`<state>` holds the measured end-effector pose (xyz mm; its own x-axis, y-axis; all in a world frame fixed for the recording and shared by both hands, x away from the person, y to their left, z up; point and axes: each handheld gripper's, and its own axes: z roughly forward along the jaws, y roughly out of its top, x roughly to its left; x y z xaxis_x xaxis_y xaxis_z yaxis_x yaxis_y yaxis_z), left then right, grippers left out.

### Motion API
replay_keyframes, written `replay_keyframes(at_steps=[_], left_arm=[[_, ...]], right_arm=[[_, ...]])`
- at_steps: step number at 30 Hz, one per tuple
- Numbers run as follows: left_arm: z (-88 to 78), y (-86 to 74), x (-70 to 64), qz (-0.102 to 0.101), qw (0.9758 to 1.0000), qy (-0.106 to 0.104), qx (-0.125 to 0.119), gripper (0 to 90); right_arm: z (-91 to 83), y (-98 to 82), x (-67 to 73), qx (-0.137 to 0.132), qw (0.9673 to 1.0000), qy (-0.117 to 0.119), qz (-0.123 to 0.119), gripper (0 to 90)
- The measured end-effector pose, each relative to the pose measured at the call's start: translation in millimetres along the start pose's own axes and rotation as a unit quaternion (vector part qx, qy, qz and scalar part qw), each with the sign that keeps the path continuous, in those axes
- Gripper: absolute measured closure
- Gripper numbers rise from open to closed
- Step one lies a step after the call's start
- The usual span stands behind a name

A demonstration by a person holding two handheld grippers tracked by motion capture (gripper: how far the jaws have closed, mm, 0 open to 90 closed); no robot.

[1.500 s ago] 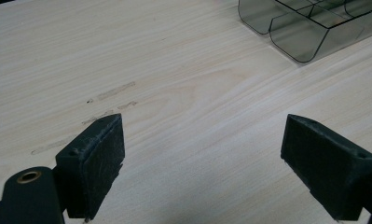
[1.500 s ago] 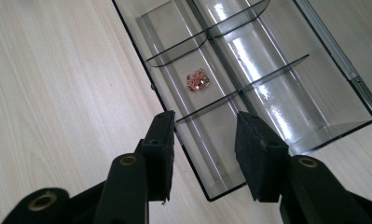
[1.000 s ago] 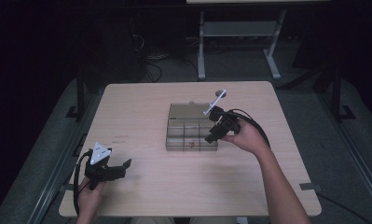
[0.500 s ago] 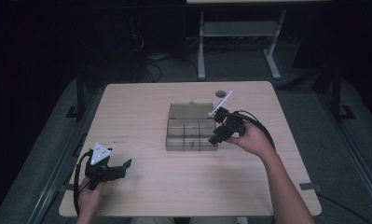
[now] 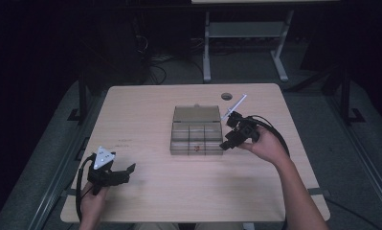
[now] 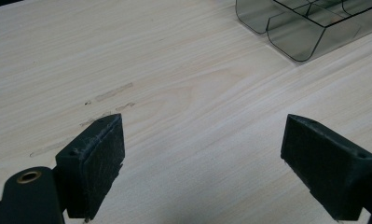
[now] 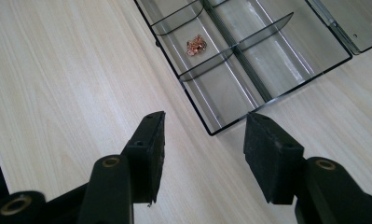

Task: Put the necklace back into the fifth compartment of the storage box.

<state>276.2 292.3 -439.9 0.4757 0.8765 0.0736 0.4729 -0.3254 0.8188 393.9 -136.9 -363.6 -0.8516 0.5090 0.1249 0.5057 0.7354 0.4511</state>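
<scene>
The right claw (image 5: 229, 136) sits at the right end of the box (image 5: 196, 138), near the desk's (image 5: 145, 110) middle, a little toward the far edge. Its jaws stand fairly wide and have just been opening; nothing is between them. In the right gripper view the box's near corner lies just beyond the pads (image 7: 152, 140), apart from them. My reading is that a small item has been dropped off and the claw is backing away from the box, so the placing step looks finished.

The box is clear smoky plastic with its lid (image 5: 197, 114) hinged open flat toward the far edge. Dividers split it into two rows of compartments. One holds a small coppery clump (image 7: 196, 45), perhaps fine wire or tiny metal bits; I cannot tell which. It lies in the middle compartment of the row nearest the person. The other compartments look empty.

The left claw (image 5: 122, 172) rests near the desk's near-left corner, jaws wide, holding nothing, well apart from the box.

Next would probably be either fetching another item or shutting the lid. Shutting calls for the right claw to reach over the box to the lid's far rim and swing it back without dragging the light box across the desk; the left claw could steady it.
</scene>
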Motion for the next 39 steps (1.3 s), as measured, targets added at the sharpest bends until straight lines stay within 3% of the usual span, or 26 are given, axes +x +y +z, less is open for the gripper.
replay_keyframes(at_steps=[20,39], left_arm=[[-0.4,0.2,-0.5,0.004,1.0000,0.000,0.003,13.1],[-0.4,0.2,-1.1,0.005,1.0000,0.001,0.005,13.1]], right_arm=[[-7.6,-16.2,1.4,-0.007,0.9999,-0.003,0.010,45.0],[-12.2,-42.8,4.2,-0.013,0.9995,-0.007,0.028,42.4]])
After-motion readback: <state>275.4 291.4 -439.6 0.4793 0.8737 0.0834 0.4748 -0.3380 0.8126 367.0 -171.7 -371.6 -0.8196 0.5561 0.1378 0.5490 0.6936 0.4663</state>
